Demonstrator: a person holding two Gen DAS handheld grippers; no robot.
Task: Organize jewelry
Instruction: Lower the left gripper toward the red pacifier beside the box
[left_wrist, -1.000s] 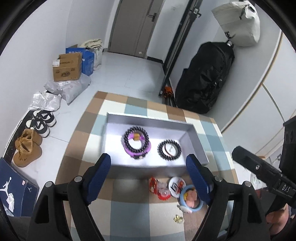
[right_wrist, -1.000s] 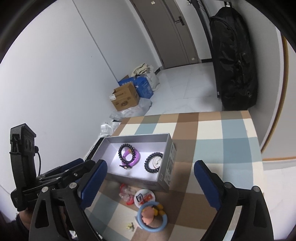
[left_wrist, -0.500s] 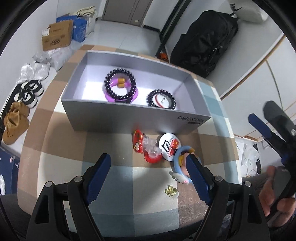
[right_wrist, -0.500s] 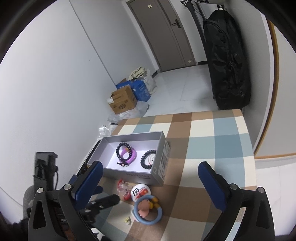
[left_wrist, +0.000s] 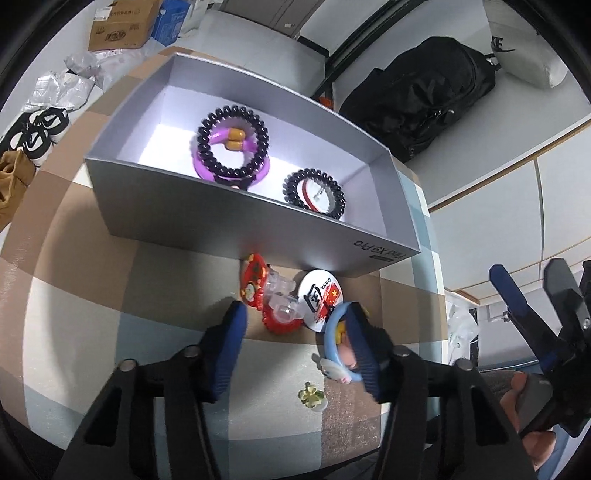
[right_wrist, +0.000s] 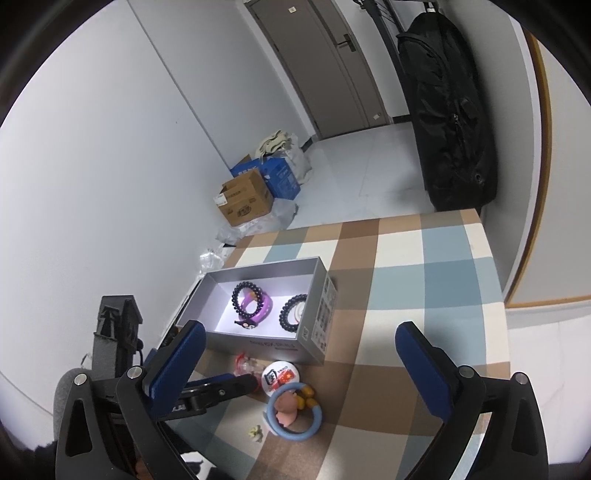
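Now picking the next loose piece for the grey box (left_wrist: 236, 221). On the checked cloth (left_wrist: 74, 295), left to right: red charm (left_wrist: 255, 284), clear trinket (left_wrist: 280, 295), round badge (left_wrist: 317, 295), blue ring (left_wrist: 332, 332). Left gripper (left_wrist: 295, 321) closing around red charm and trinket, pads apparently not yet pressing, right pad overlapping the blue ring. Right gripper (right_wrist: 299, 350) spread wide, empty, off to the side. Next: finish the pinch without snagging the ring, lift over the box wall.
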